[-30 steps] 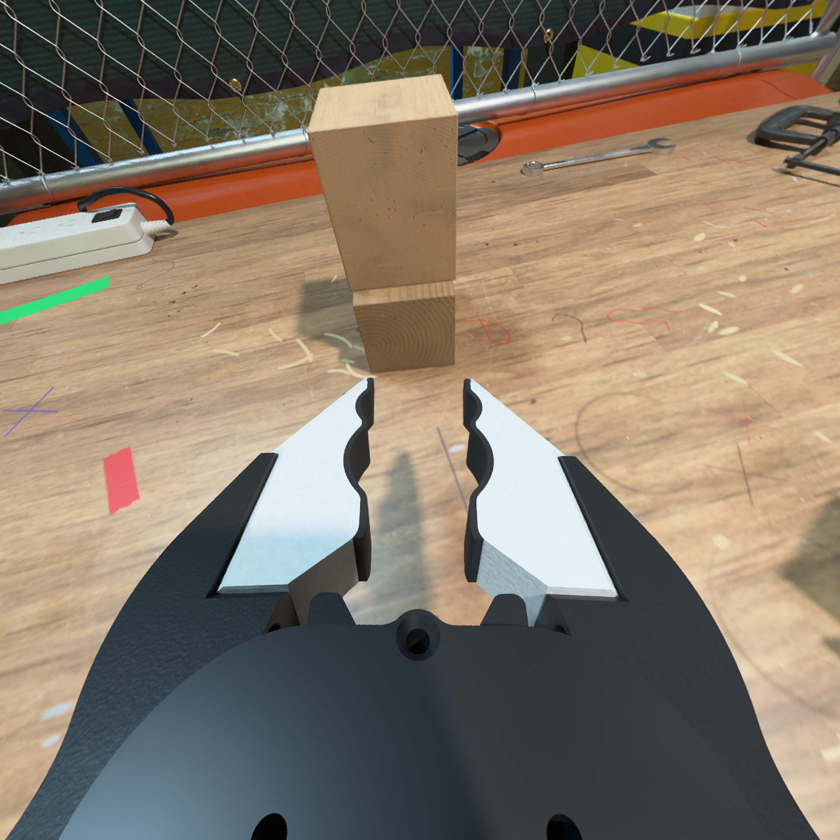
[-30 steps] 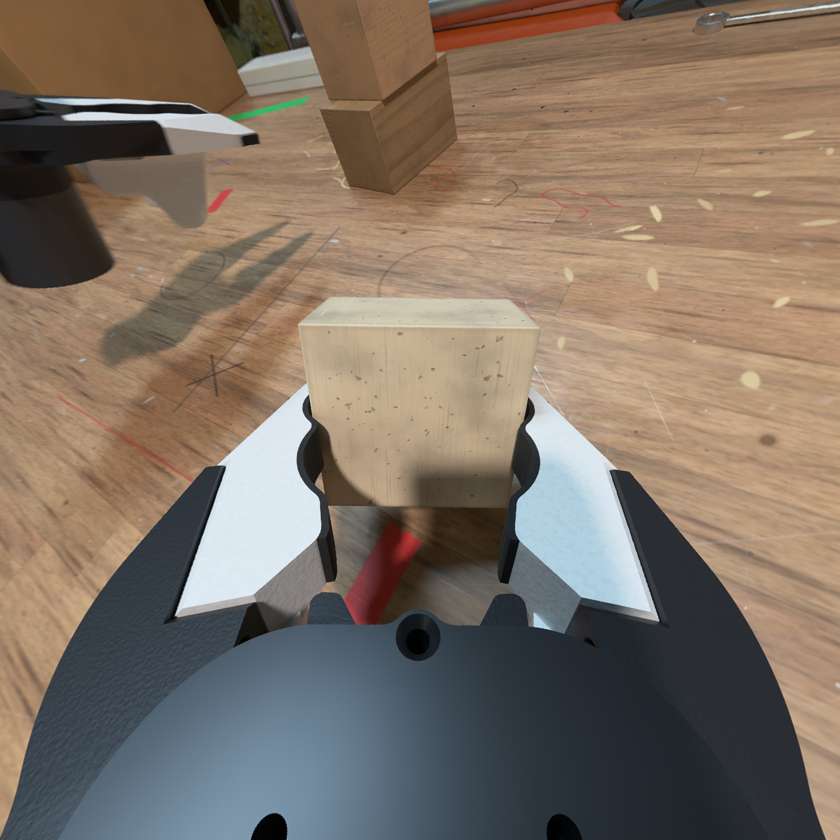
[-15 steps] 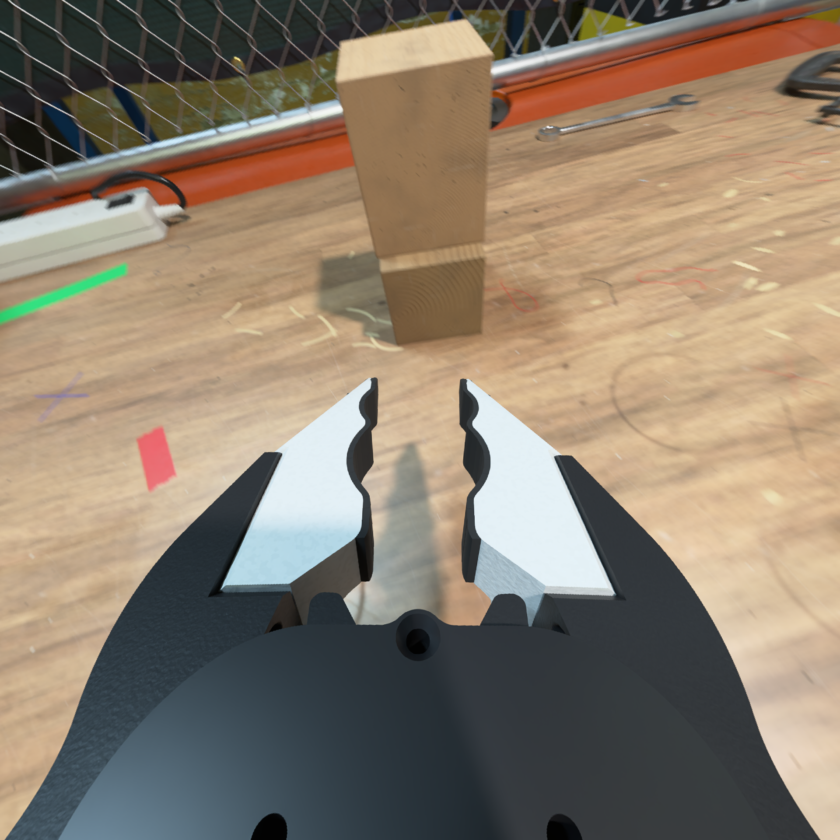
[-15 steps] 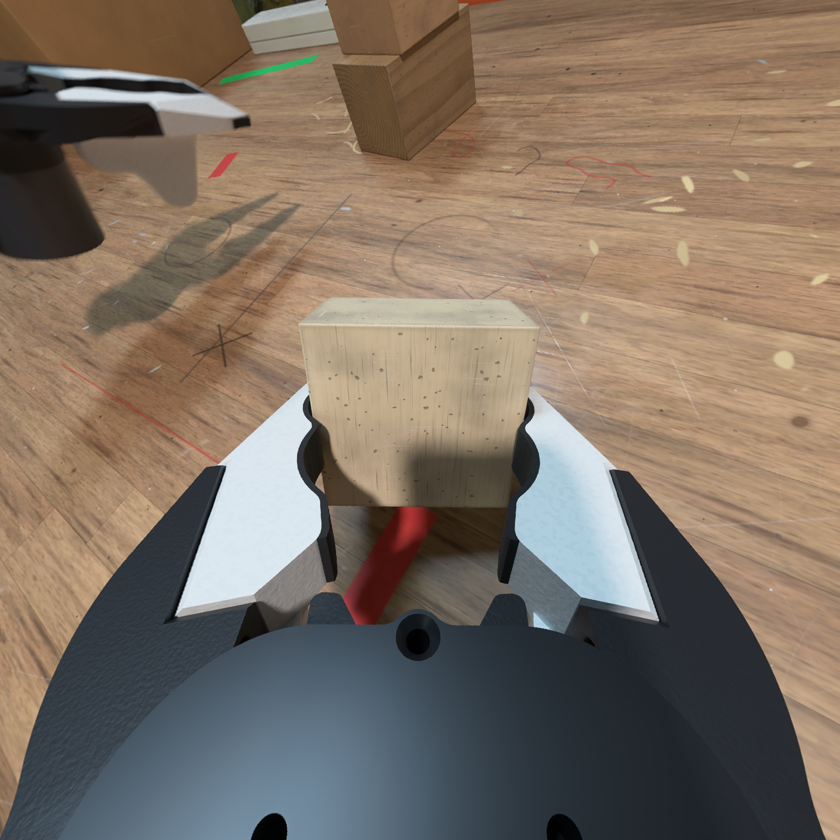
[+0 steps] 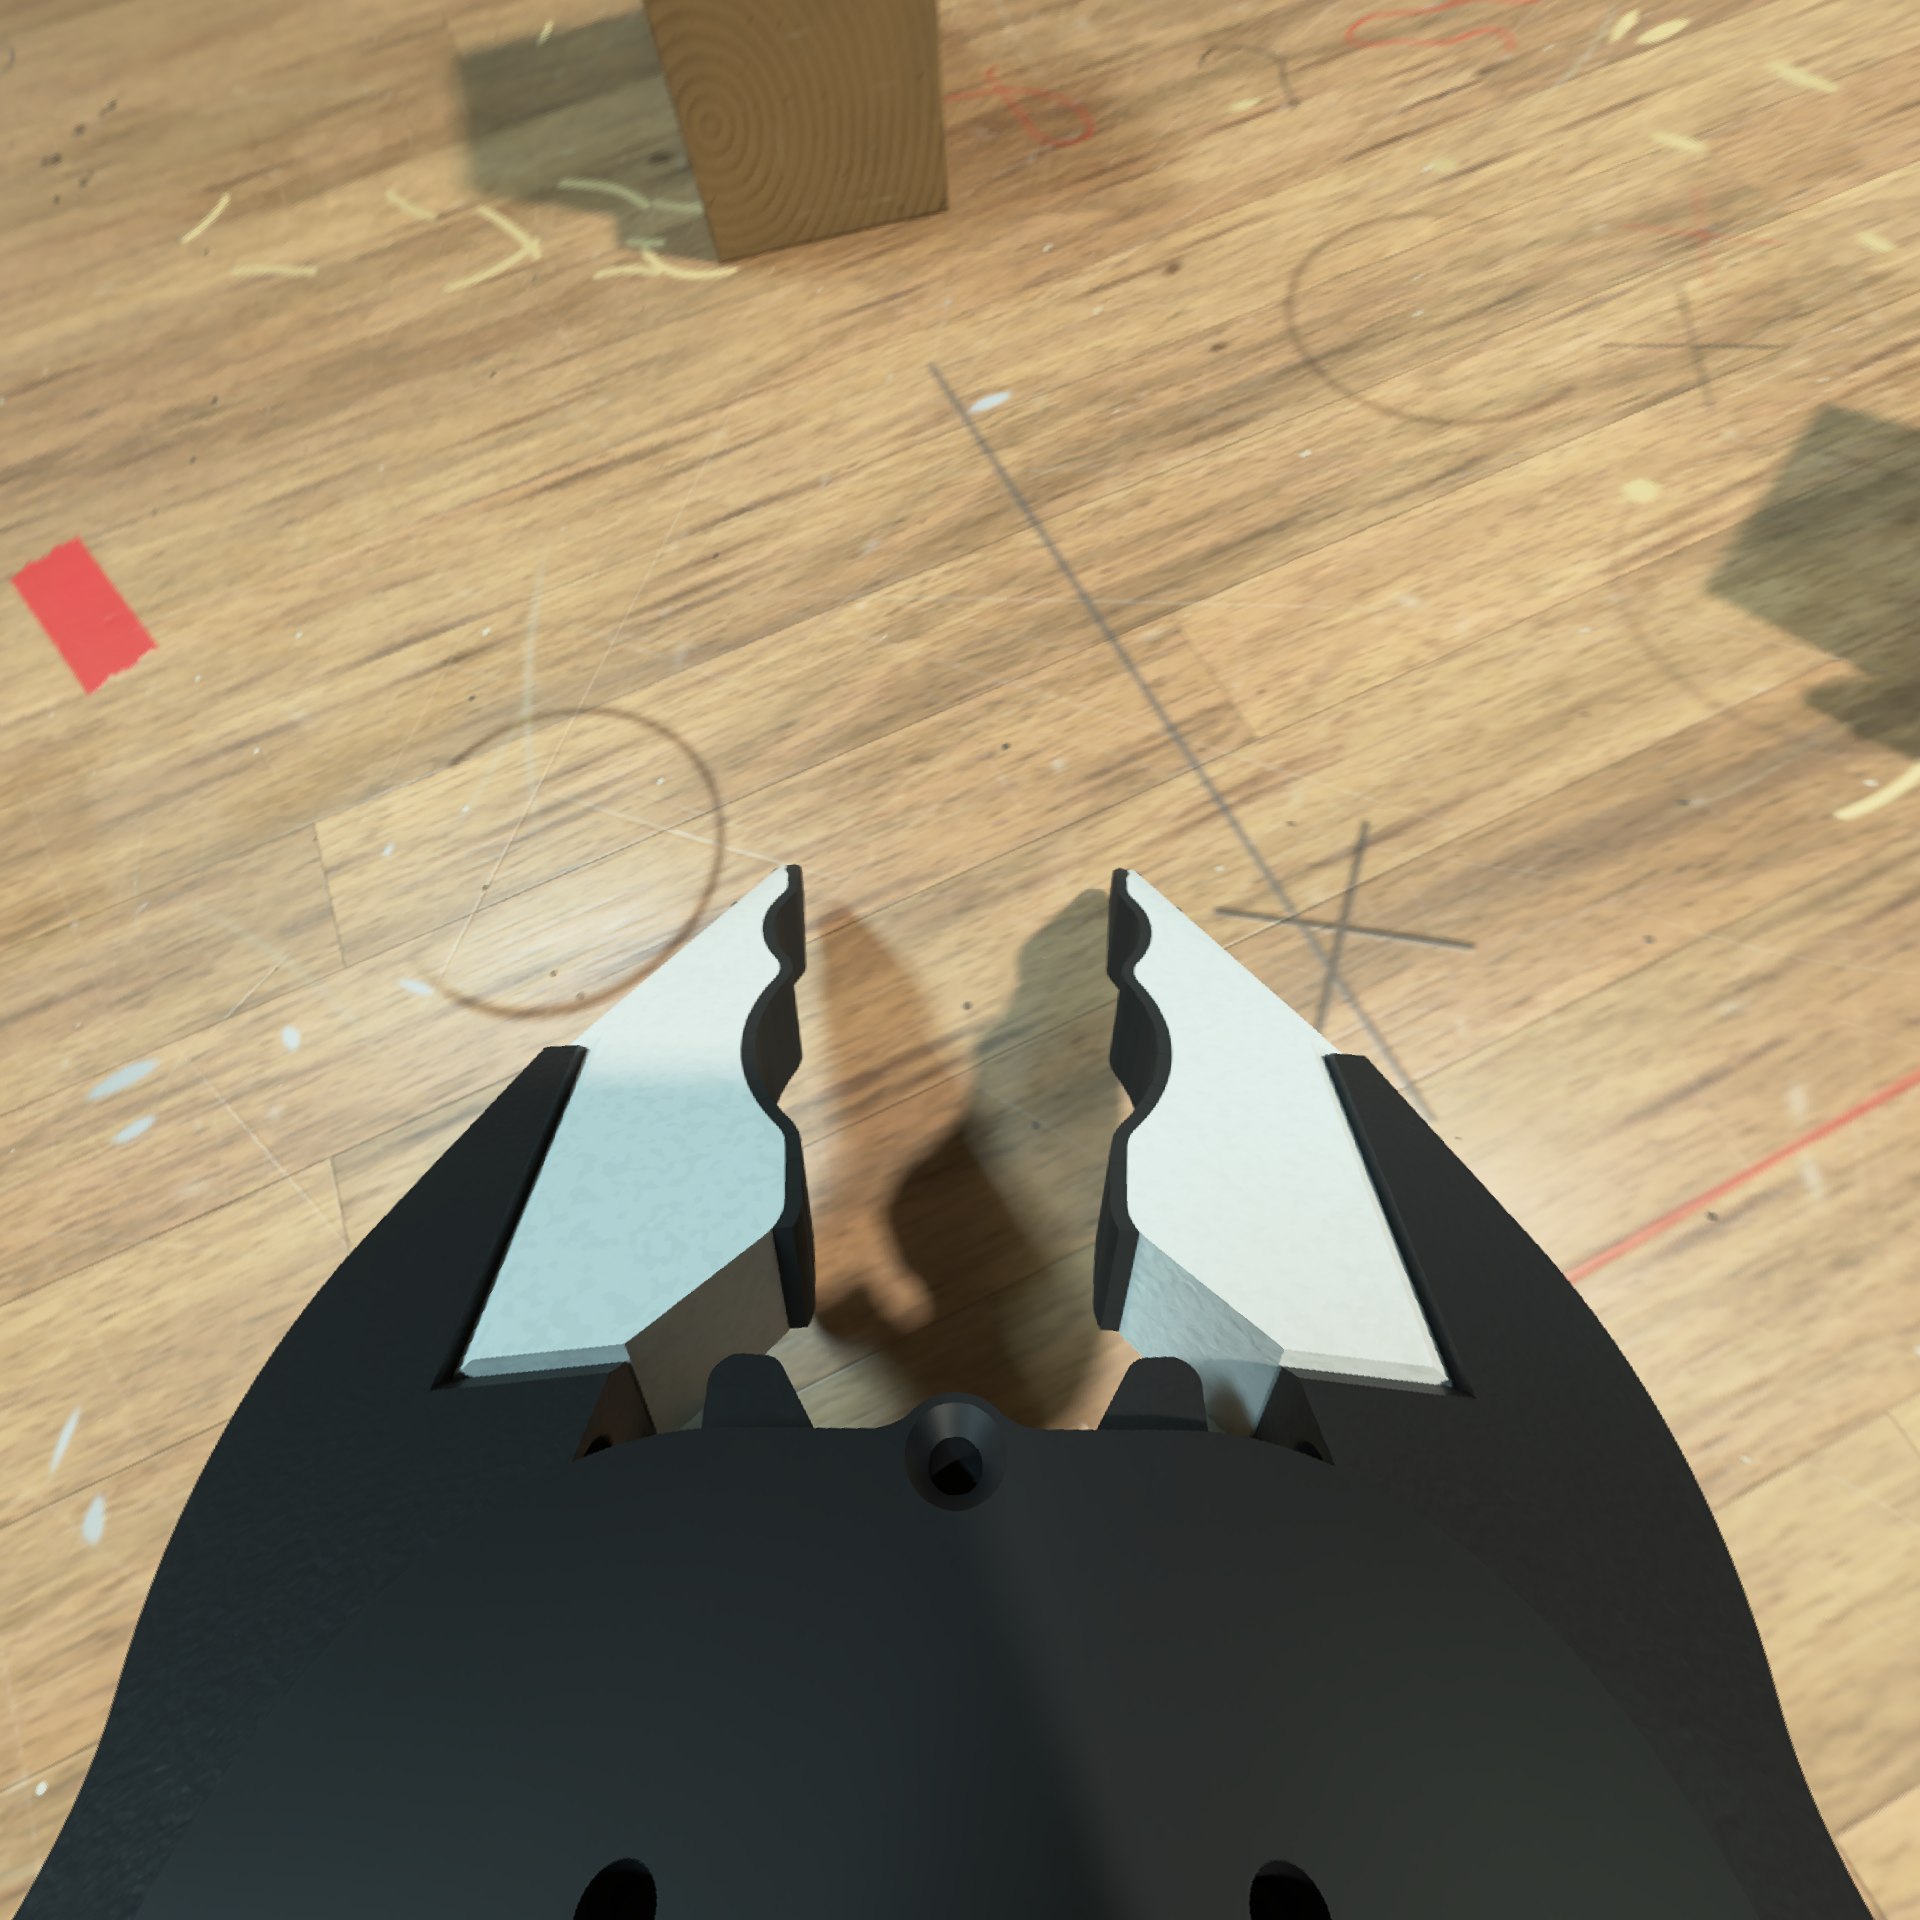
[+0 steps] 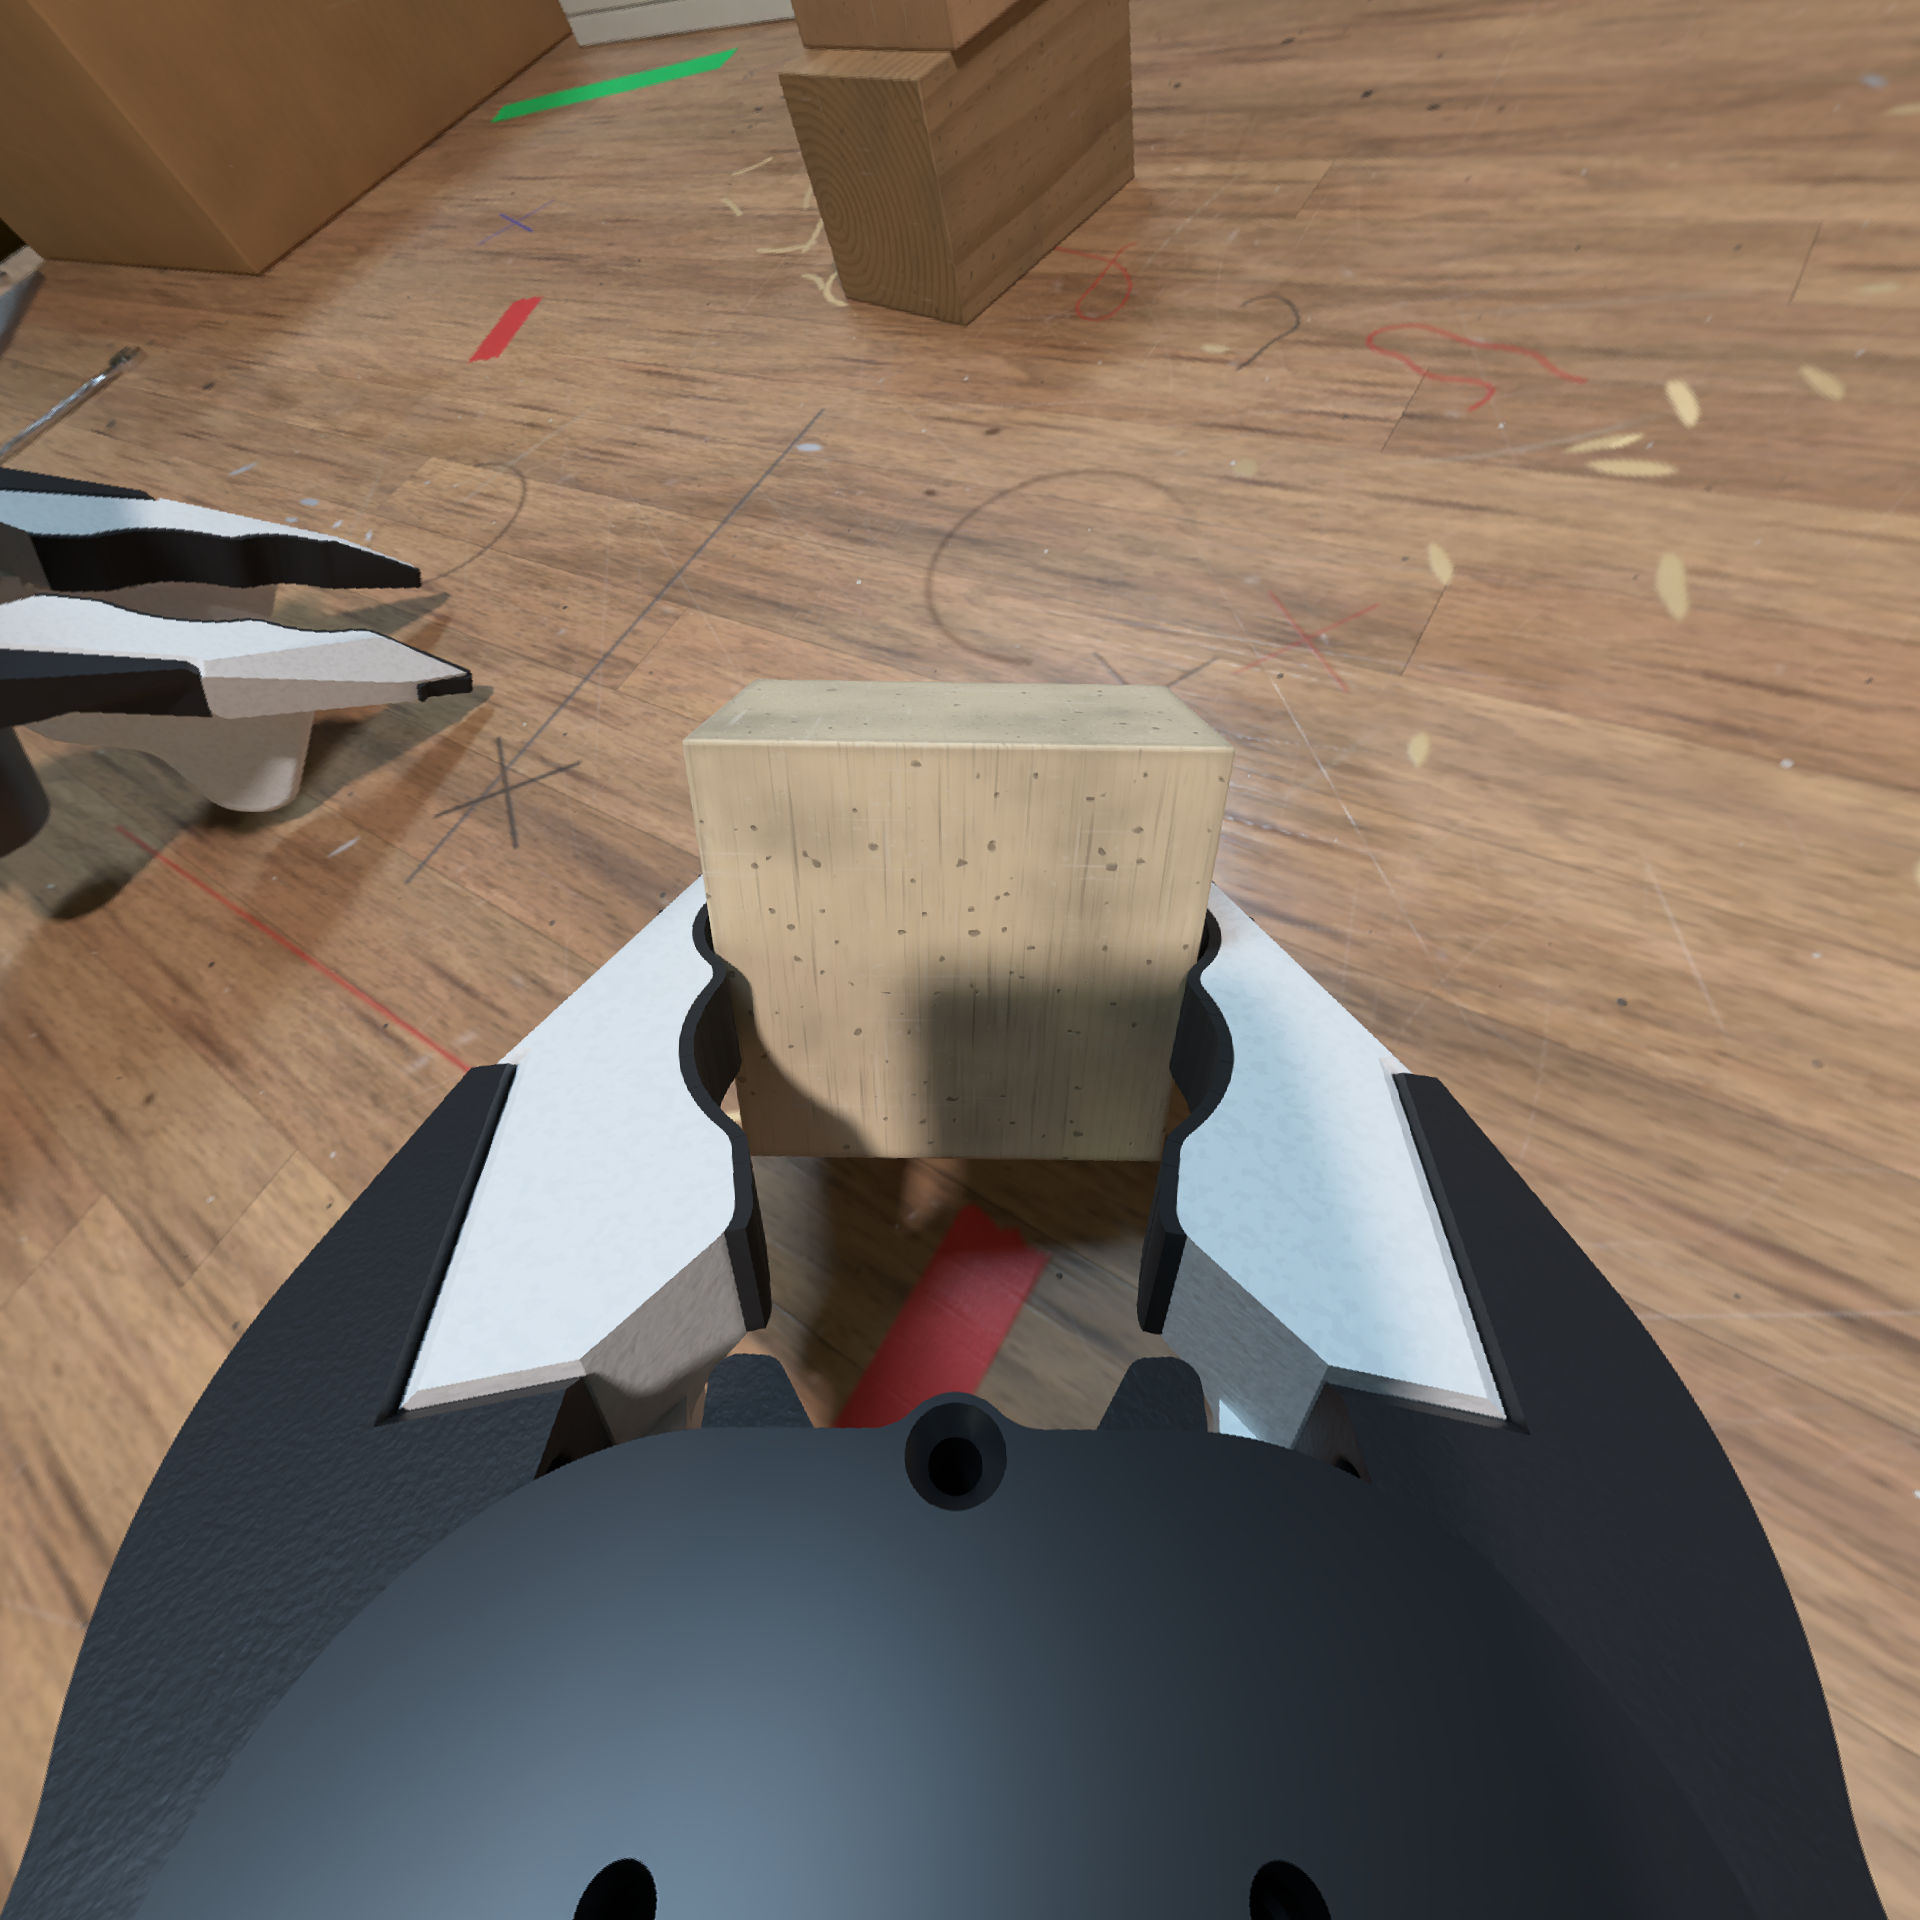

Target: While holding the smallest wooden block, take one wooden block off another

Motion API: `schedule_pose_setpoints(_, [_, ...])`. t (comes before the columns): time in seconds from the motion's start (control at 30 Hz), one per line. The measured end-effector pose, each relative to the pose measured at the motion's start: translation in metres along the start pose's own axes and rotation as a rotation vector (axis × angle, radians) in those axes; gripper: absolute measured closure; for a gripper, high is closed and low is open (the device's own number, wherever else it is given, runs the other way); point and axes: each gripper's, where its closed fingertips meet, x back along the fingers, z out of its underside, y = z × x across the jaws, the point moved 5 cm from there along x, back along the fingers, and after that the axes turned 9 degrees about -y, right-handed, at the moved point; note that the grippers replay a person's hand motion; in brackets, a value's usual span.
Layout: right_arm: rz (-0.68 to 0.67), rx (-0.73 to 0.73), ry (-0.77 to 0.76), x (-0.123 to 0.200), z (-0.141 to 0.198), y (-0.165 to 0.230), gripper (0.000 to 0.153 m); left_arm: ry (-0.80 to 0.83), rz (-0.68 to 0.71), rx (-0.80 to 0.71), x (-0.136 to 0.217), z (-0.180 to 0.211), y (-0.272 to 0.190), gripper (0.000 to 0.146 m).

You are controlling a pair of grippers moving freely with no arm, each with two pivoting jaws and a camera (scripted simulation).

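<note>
My right gripper (image 6: 956, 935) is shut on the small pale wooden block (image 6: 956, 914) and holds it above the bench. Ahead stands a darker wooden block (image 6: 966, 177) with a taller, lighter block (image 6: 883, 21) on top of it; only the taller block's base shows. In the left wrist view only the lower block (image 5: 810, 114) is in sight at the top edge. My left gripper (image 5: 956, 883) is open and empty, tilted down at the bench, well short of the stack. It also shows at the left of the right wrist view (image 6: 431, 629).
A cardboard box (image 6: 239, 114) stands at the far left. Red tape (image 5: 83, 613) and green tape (image 6: 613, 83) lie on the wooden bench, with pencil marks and wood shavings. A thin metal tool (image 6: 73, 400) lies at the left edge.
My left gripper has dropped, pitched down toward the bench and opened wider; the tall block has left its view. My right gripper has moved closer to the stack with the small block.
</note>
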Motion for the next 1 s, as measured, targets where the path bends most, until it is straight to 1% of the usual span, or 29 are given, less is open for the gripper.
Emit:
schedule_pose_setpoints(0.03, [0.009, 0.015, -0.005, -0.001, -0.001, 0.0, 0.067, 0.008, -0.008, 0.008, -0.001, 0.001, 0.004, 0.083])
schedule_pose_setpoints(0.13, [0.043, 0.053, -0.002, -0.004, 0.0, -0.002, 0.067, -0.015, -0.026, 0.06, -0.003, 0.0, 0.018, 0.079])
schedule_pose_setpoints(0.2, [0.046, 0.055, 0.0, -0.005, 0.0, -0.003, 0.067, -0.007, -0.026, 0.096, -0.005, 0.0, 0.028, 0.074])
schedule_pose_setpoints(0.27, [0.038, 0.043, -0.019, -0.003, -0.002, -0.002, 0.067, -0.01, -0.011, 0.147, -0.005, -0.006, 0.035, 0.067])
schedule_pose_setpoints(0.3, [0.031, 0.039, -0.031, -0.001, -0.003, -0.001, 0.067, -0.015, 0.003, 0.17, -0.005, -0.013, 0.037, 0.061])
schedule_pose_setpoints(0.37, [0.018, 0.049, -0.039, 0.002, -0.003, 0.0, 0.067, -0.007, 0.033, 0.151, -0.002, -0.041, 0.039, 0.049])
schedule_pose_setpoints(0.43, [0.037, 0.087, -0.036, 0.007, -0.004, 0.0, 0.067, -0.008, 0.048, 0.083, -0.001, -0.082, 0.04, 0.046])
schedule_pose_setpoints(0.5, [0.041, 0.098, -0.067, 0.01, -0.008, 0.001, 0.067, 0.017, 0.096, 0.08, -0.006, -0.126, 0.041, 0.045])
schedule_pose_setpoints(0.53, [0.031, 0.087, -0.081, 0.01, -0.01, 0.002, 0.067, 0.034, 0.104, 0.087, -0.013, -0.15, 0.044, 0.043])
schedule_pose_setpoints(0.6, [0.008, 0.056, -0.088, 0.01, -0.012, 0.004, 0.067, 0.066, 0.052, 0.049, -0.035, -0.192, 0.051, 0.041])
schedule_pose_setpoints(0.67, [-0.008, 0.037, -0.088, 0.009, -0.013, 0.004, 0.067, 0.17, 0.007, 0.013, -0.065, -0.223, 0.052, 0.033])
schedule_pose_setpoints(0.73, [-0.013, 0.032, -0.085, 0.007, -0.014, 0.003, 0.067, 0.299, -0.003, 0.07, -0.097, -0.245, 0.051, 0.024])
schedule_pose_setpoints(0.8, [-0.011, 0.034, -0.078, 0.007, -0.014, 0.001, 0.067, 0.399, -0.099, 0.097, -0.125, -0.258, 0.058, 0.017])
schedule_pose_setpoints(0.87, [-0.011, 0.034, -0.077, 0.008, -0.014, 0.001, 0.067, 0.474, -0.179, 0.124, -0.147, -0.262, 0.062, 0.015])
schedule_pose_setpoints(1.0, [-0.022, 0.018, -0.082, 0.01, -0.014, 0.0, 0.067, 0.584, -0.221, 0.172, -0.177, -0.258, 0.055, 0.013])
